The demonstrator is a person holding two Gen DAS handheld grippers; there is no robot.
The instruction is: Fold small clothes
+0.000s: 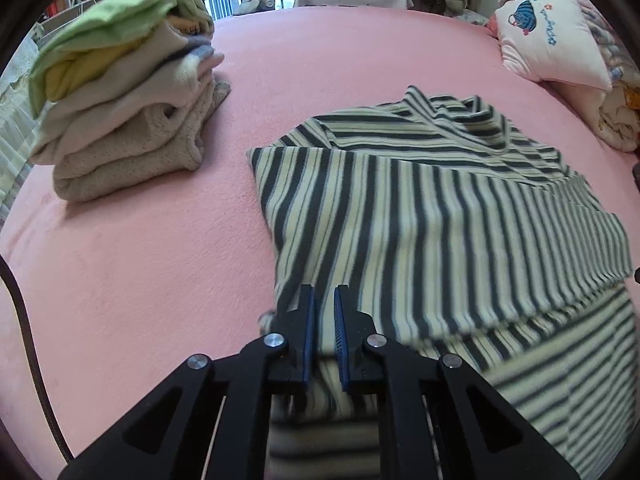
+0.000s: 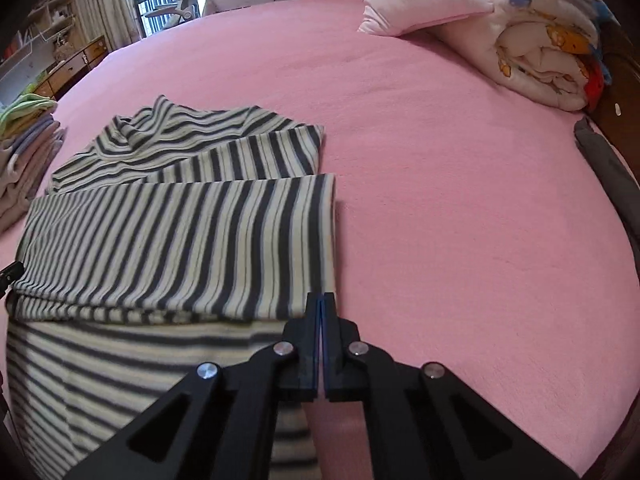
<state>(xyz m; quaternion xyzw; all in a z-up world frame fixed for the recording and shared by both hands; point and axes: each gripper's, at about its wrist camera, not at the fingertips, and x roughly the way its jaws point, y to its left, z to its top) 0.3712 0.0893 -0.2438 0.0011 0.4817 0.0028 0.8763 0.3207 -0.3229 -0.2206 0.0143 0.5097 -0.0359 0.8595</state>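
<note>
A grey-and-cream striped garment [image 1: 420, 208] lies on the pink bed, its near part lifted and folded over toward the collar. My left gripper [image 1: 324, 296] is shut on the garment's near left edge, with cloth between the blue pads. In the right wrist view the same striped garment [image 2: 180, 232] fills the left side. My right gripper [image 2: 321, 300] is shut tight on its near right corner. A stack of folded small clothes [image 1: 124, 92] stands to the left of the garment, and its edge shows in the right wrist view [image 2: 24, 148].
The pink bed sheet [image 2: 460, 200] stretches wide to the right. A pink pillow [image 1: 552, 32] and a rolled printed quilt [image 2: 548, 52] lie at the bed's far right. A dark grey cloth [image 2: 608, 168] lies at the right edge. A window and furniture stand beyond.
</note>
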